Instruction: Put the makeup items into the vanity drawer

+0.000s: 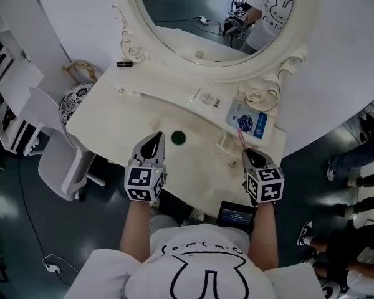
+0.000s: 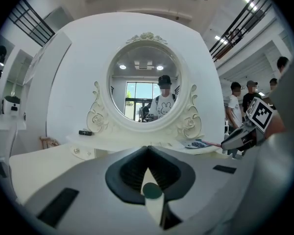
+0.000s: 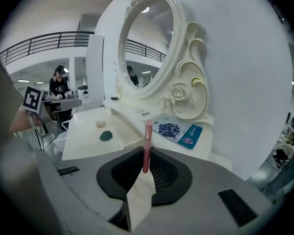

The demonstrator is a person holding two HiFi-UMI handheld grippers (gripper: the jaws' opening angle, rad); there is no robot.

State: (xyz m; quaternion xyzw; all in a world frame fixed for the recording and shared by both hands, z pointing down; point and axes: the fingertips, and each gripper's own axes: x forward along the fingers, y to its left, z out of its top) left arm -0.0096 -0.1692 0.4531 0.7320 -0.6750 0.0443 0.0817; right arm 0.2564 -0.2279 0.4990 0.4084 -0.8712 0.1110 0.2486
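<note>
The head camera is looking steeply down from above the person. The left gripper (image 1: 153, 137) and right gripper (image 1: 248, 154) are lying low in its picture, with the table (image 1: 112, 120) and mirror (image 1: 206, 11) beyond their tips. The left gripper camera is riding behind its jaws, facing almost level and straight at the mirror, with the right gripper at its right edge. The right gripper camera is looking along its jaws and the stick (image 3: 147, 146), tilting down and seeing the mirror from the side, with the left gripper at its left edge. All three are sharing the table, the mirror, the packet (image 3: 179, 131) ahead of the right gripper and the disc (image 1: 178, 137) between the grippers.
</note>
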